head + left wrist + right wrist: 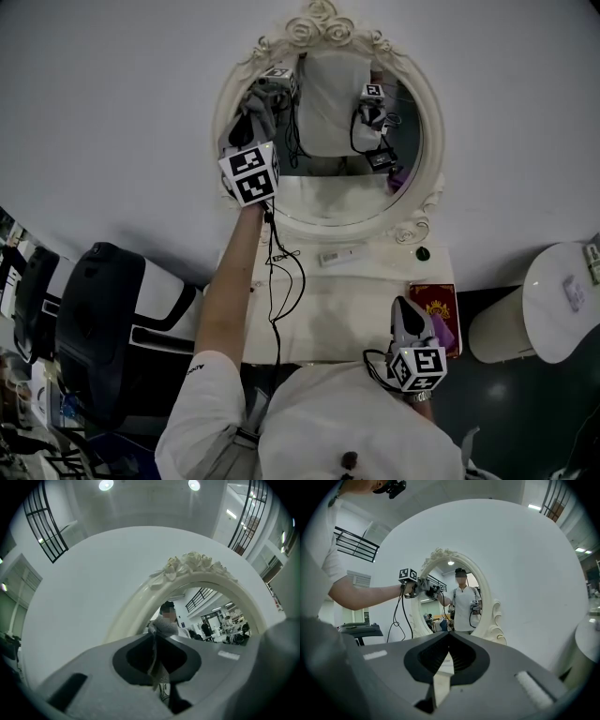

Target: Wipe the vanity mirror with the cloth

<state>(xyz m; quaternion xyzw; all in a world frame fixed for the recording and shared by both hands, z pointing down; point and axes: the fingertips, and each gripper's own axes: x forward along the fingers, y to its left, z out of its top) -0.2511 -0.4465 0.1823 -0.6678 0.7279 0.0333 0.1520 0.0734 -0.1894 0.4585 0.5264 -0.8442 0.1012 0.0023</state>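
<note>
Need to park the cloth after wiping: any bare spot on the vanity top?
Bare: middle of the tabletop, between the black cable and the red box, in front of the white tube. Crowded: right end, red box and small green object.

head: steep down | left gripper view: near mirror (215,609) | right: farther back; mirror shared

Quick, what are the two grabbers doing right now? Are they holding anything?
Left gripper: shut on the grey cloth, up at the mirror.
Right gripper: shut, holding nothing.
</note>
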